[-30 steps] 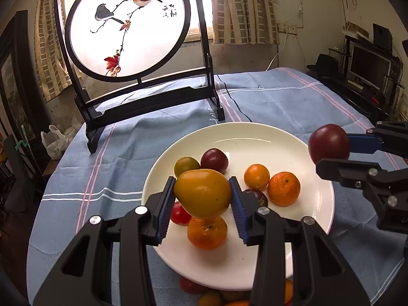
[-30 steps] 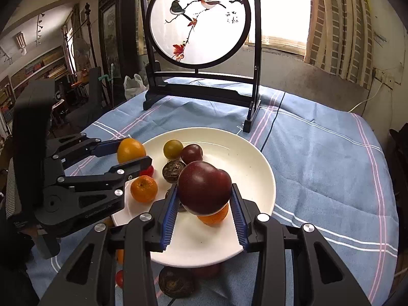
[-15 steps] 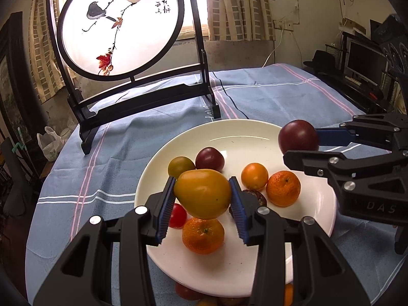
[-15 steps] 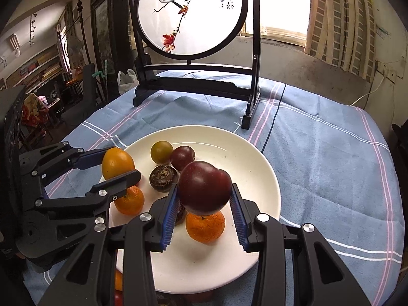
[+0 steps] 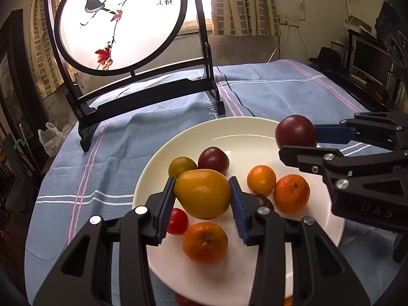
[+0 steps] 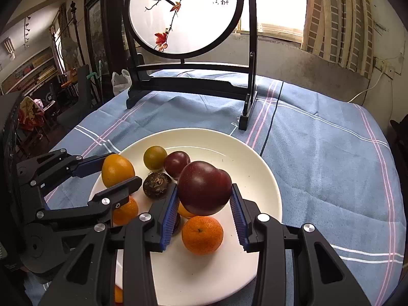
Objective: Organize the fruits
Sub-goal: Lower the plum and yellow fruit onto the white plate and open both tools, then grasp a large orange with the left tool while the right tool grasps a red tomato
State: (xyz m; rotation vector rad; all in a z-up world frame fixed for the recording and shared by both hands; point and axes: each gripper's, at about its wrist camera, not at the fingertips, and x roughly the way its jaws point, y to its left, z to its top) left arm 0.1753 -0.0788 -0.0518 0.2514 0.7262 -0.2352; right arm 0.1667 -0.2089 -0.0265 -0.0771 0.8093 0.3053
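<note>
We hold the yellow-orange pear-shaped fruit (image 5: 204,193) in the left gripper (image 5: 202,205) and the dark red plum (image 6: 204,187) in the right gripper (image 6: 204,211), both directly above the white round plate (image 5: 255,132).

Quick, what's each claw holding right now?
Left gripper: shut on the yellow fruit.
Right gripper: shut on the dark red plum.

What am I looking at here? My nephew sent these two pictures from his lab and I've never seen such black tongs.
Each picture comes from a camera on a hand-held gripper, looking along its fingers. A person holds one in each hand. The left gripper grips a yellow-orange fruit; the right gripper grips a dark red plum. Below them a white plate on a blue tablecloth holds tangerines, another plum and small fruits. Behind stands a round painted screen.
</note>
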